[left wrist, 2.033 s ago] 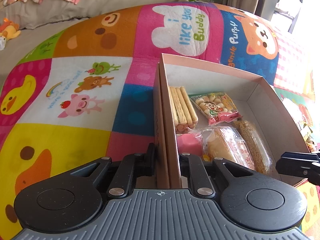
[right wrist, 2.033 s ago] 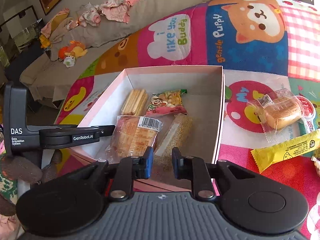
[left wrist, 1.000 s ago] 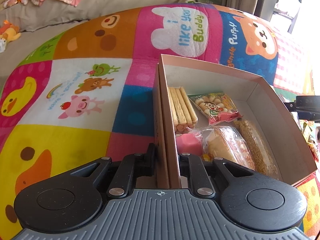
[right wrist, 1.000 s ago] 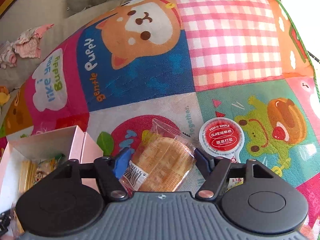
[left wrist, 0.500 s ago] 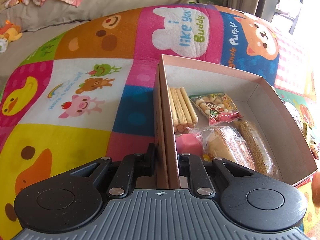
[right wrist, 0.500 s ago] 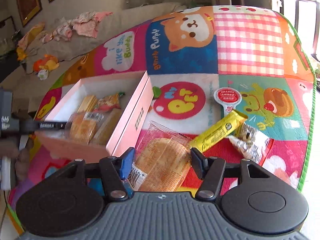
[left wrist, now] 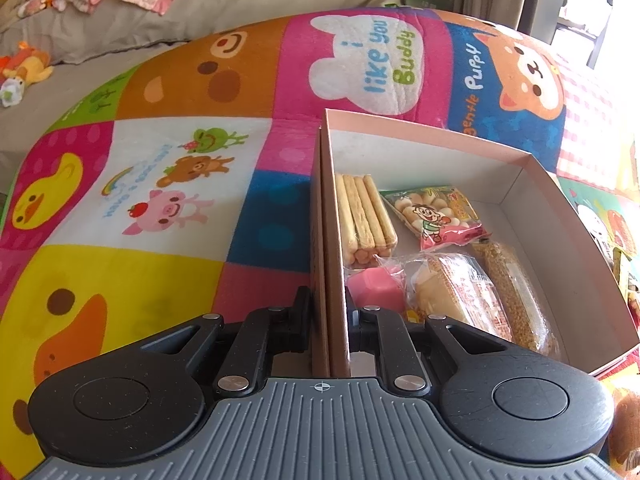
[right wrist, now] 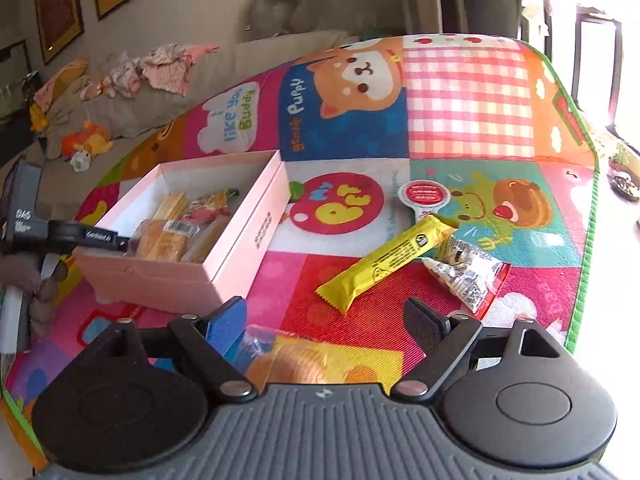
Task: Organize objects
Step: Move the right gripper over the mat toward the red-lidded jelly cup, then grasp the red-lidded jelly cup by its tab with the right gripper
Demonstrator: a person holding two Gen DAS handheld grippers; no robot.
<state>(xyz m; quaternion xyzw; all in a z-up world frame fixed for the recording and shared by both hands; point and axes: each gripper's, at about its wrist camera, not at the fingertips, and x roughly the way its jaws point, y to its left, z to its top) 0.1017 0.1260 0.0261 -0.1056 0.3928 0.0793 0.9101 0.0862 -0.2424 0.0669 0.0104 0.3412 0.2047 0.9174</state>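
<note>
My left gripper [left wrist: 328, 304] is shut on the left wall of the pink box [left wrist: 552, 200]. Inside lie biscuit sticks [left wrist: 364, 216], a green-and-pink snack bag [left wrist: 436, 212], a pink cube [left wrist: 376, 292], a wrapped bread [left wrist: 452, 292] and a sesame bar [left wrist: 512, 292]. In the right wrist view the box [right wrist: 240, 256] stands at the left, the left gripper [right wrist: 116, 240] clamped on its far side. My right gripper [right wrist: 326, 316] is opening. A blurred wrapped bread packet [right wrist: 296, 360] lies low between its fingers, and neither pad touches it.
On the colourful play mat [right wrist: 472, 100], right of the box, lie a yellow bar [right wrist: 384, 260], a silver-and-red packet [right wrist: 468, 276] and a round red-lidded cup [right wrist: 424, 194]. The mat's green edge [right wrist: 584, 248] runs down the right. A sofa with clothes and toys [right wrist: 160, 68] stands behind.
The right gripper carried the bread packet back from the mat's middle, then spread its jaws wide; the packet slipped down toward the camera. The left gripper has kept its grip and place.
</note>
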